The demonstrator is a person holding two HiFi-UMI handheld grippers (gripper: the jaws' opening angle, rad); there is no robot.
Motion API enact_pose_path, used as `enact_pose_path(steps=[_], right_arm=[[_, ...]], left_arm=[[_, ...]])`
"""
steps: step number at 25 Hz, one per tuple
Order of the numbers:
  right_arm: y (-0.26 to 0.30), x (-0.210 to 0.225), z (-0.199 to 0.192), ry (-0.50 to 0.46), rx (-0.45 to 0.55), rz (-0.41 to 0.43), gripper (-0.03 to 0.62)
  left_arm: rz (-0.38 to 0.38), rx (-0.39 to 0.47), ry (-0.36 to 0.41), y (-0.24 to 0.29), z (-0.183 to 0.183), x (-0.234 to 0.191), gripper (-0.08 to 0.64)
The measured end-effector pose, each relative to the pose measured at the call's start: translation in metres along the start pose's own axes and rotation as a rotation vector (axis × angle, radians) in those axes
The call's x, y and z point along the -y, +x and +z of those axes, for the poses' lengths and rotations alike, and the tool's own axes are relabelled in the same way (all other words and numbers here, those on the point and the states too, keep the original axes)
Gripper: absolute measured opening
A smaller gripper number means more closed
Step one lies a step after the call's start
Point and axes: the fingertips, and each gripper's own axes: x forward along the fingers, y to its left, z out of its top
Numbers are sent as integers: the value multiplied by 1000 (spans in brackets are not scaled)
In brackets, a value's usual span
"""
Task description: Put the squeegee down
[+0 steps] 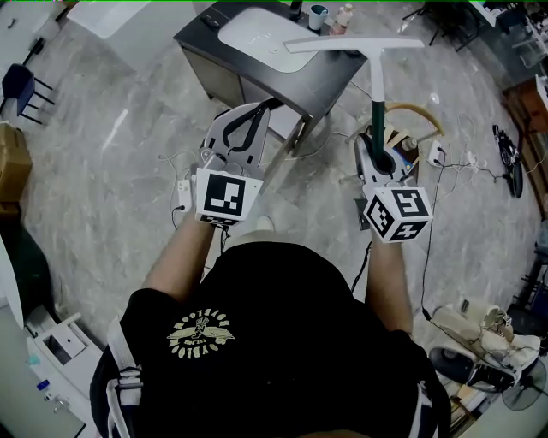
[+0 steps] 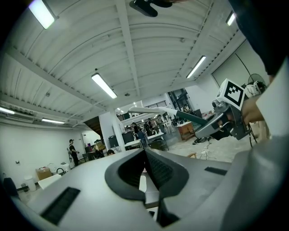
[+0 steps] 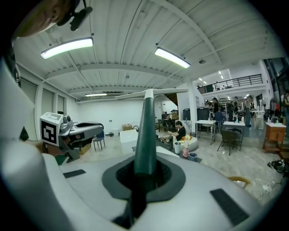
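Observation:
The squeegee has a dark green handle and a long white blade at its far end. My right gripper is shut on the handle and holds it out in front of me, over the floor. In the right gripper view the handle rises from between the pads of the right gripper to the blade. My left gripper is beside it on the left, shut with nothing in it. The left gripper view shows the left gripper with its tips together, and the squeegee off to the right.
Just ahead stands a dark table with a white basin, and cups and bottles at its far edge. Cables and a hose ring lie on the marble floor. A blue chair and a box are at the left.

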Motion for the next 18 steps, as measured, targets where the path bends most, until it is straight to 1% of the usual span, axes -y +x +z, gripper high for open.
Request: enact_pose_path(steps=[6,13,18], right_arm=[[20,-1,4,17,-7,-28,29],[26,1,8,14,-19,-34,29],[40,4,7,15,-24,-18,29]], left_arm=[[-23,16,-7,14,-7,-22,25],[-22,30,-22,18,-7,-31,24],[-10,23,-25,23,-11,-36,25]])
